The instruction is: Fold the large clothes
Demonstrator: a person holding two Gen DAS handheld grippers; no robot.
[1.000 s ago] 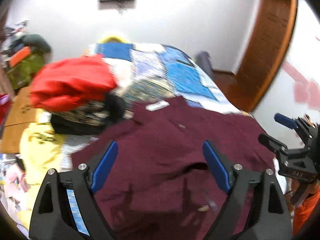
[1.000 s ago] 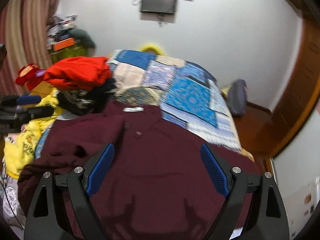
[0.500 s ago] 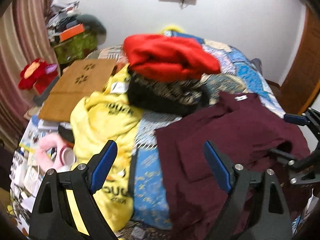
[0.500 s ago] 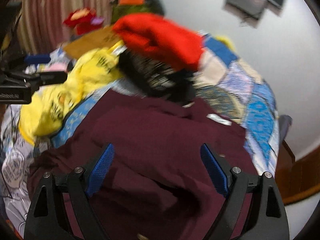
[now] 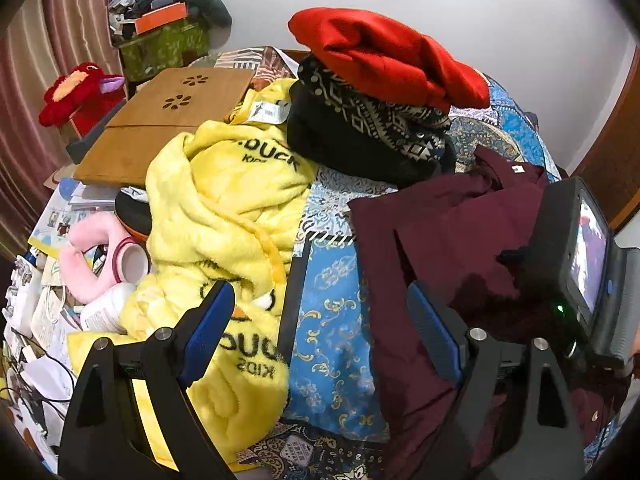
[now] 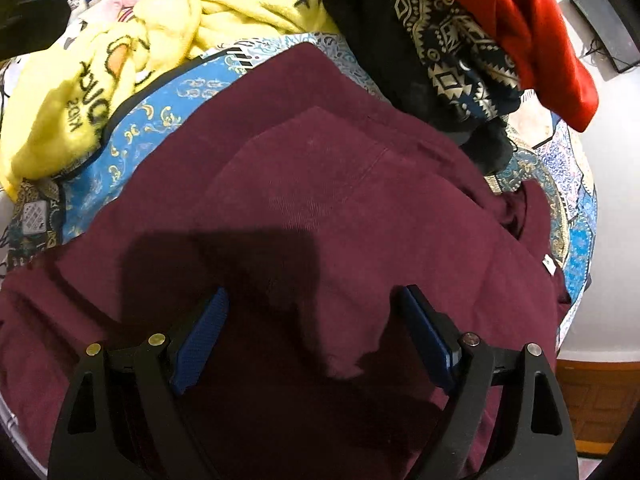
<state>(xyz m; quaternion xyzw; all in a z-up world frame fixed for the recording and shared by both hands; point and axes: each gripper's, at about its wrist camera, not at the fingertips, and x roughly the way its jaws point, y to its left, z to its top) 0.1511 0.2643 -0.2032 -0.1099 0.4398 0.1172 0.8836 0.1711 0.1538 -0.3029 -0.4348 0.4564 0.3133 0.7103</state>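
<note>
A large maroon shirt (image 6: 320,208) lies spread on the patterned blue bedspread (image 5: 332,320), with one part folded over on top. It also shows in the left wrist view (image 5: 444,232) at the right. My right gripper (image 6: 316,336) is open and empty, low over the shirt near a loose folded edge. My left gripper (image 5: 320,328) is open and empty, above the bedspread between the shirt's left edge and a yellow fleece garment (image 5: 224,216). The back of the right gripper's body with its screen (image 5: 576,256) is at the right of the left wrist view.
A stack of folded clothes, red (image 5: 384,56) on black patterned (image 5: 368,132), sits behind the shirt. A wooden lap tray (image 5: 160,120), pink items (image 5: 96,252), papers and cables clutter the left side. The bed's edge and a wooden door (image 6: 592,396) are at the right.
Both grippers have swung left and tilted down toward the bed. The right one has dropped close over the maroon shirt. The left one now faces the yellow garment and the shirt's left edge.
</note>
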